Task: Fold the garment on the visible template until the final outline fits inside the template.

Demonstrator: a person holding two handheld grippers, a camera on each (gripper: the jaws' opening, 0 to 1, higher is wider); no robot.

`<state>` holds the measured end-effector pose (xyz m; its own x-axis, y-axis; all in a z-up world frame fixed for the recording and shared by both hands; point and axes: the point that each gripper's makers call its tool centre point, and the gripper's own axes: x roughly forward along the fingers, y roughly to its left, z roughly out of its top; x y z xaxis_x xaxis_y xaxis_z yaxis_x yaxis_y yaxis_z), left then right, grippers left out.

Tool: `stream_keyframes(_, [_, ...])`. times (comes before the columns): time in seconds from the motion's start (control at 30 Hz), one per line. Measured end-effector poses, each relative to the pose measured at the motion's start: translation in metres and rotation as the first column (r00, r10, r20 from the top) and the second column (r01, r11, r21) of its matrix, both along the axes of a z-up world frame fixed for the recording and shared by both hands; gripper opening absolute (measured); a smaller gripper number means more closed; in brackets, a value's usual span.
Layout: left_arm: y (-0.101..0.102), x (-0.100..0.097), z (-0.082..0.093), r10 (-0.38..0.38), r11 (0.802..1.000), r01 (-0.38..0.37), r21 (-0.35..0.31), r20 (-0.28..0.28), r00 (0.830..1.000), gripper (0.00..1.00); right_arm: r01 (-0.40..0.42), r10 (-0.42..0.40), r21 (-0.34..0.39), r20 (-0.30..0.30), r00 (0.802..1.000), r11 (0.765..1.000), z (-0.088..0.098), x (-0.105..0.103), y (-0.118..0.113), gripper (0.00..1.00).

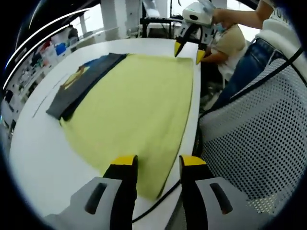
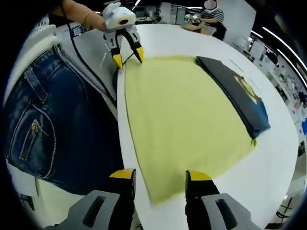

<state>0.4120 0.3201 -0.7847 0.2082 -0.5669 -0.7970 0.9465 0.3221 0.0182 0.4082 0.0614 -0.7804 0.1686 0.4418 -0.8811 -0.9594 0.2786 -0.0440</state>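
Where a white table (image 1: pixel 38 158) fills an office, yellow cloth (image 1: pixel 139 105) spread, dark garment (image 1: pixel 81 84) atop, left gripper (image 1: pixel 156 163) and right gripper (image 2: pixel 160 176) wide.

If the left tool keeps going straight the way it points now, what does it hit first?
Most likely the yellow cloth: the left tool sits open at its near corner, aimed along it. The dark folded garment lies off to the side; depth is uncertain.

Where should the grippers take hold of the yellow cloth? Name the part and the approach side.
Probably its two near corners along the table edge. The yellow cloth lies flat, and that edge runs between the left gripper and right gripper, both open. Come in low from the person's side, one jaw under each corner.
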Motion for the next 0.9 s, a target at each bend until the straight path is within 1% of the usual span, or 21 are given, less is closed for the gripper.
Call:
stream_keyframes(0.1, [0.004,-0.001,-0.003,0.002,1.000,-0.002,0.020,0.000,1.000,0.31,-0.021,0.022,-0.027,0.008,1.000,0.999,-0.004,-0.002,-0.003,0.34])
stream_keyframes(0.13, [0.005,-0.002,-0.004,0.000,1.000,0.000,0.029,0.000,1.000,0.30,-0.041,0.042,-0.046,0.005,0.999,0.998,-0.006,-0.004,-0.004,0.34])
stream_keyframes(0.23, [0.006,-0.003,-0.005,-0.010,0.999,0.010,0.039,0.004,1.000,0.30,-0.049,0.049,-0.048,-0.002,0.999,0.998,-0.007,-0.007,-0.004,0.34])
stream_keyframes(0.4, [0.006,-0.004,-0.006,-0.012,0.999,0.011,0.048,0.007,1.000,0.29,-0.074,0.075,-0.098,0.007,0.997,0.992,-0.013,-0.008,-0.010,0.30])
stream_keyframes(0.43, [0.006,-0.004,-0.006,-0.012,0.999,0.011,0.051,0.011,1.000,0.29,-0.070,0.070,-0.082,0.001,0.998,0.994,-0.012,-0.008,-0.009,0.28])
stream_keyframes(0.53, [0.006,-0.004,-0.006,0.001,0.999,-0.001,0.053,0.000,1.000,0.28,-0.069,0.069,-0.078,-0.001,0.998,0.995,-0.012,-0.007,-0.011,0.27])
stream_keyframes(0.63, [0.007,-0.002,-0.006,0.009,0.998,-0.009,0.060,0.007,1.000,0.27,-0.066,0.066,-0.072,-0.011,0.998,0.995,-0.013,-0.007,-0.011,0.21])
stream_keyframes(0.67, [0.007,-0.001,-0.006,0.008,0.998,-0.009,0.063,0.008,1.000,0.26,-0.068,0.067,-0.073,-0.010,0.998,0.995,-0.013,-0.006,-0.011,0.17])
stream_keyframes(0.7, [0.007,0.000,-0.006,-0.006,0.998,0.005,0.068,0.019,1.000,0.25,-0.066,0.065,-0.077,-0.014,0.998,0.995,-0.013,-0.006,-0.012,0.15])
stream_keyframes(0.8, [0.006,0.002,-0.006,-0.010,0.997,0.008,0.071,0.022,1.000,0.24,-0.058,0.057,-0.075,-0.012,0.998,0.996,-0.014,-0.003,-0.012,0.11])
stream_keyframes(0.83, [0.006,0.004,-0.006,0.000,0.997,-0.002,0.073,0.017,1.000,0.23,-0.055,0.054,-0.077,-0.009,0.998,0.996,-0.014,-0.002,-0.013,0.09])
stream_keyframes(0.9, [0.008,0.007,-0.006,0.007,0.996,-0.009,0.087,0.028,1.000,0.17,-0.047,0.046,-0.075,-0.007,0.999,0.996,-0.014,0.000,-0.013,0.07])
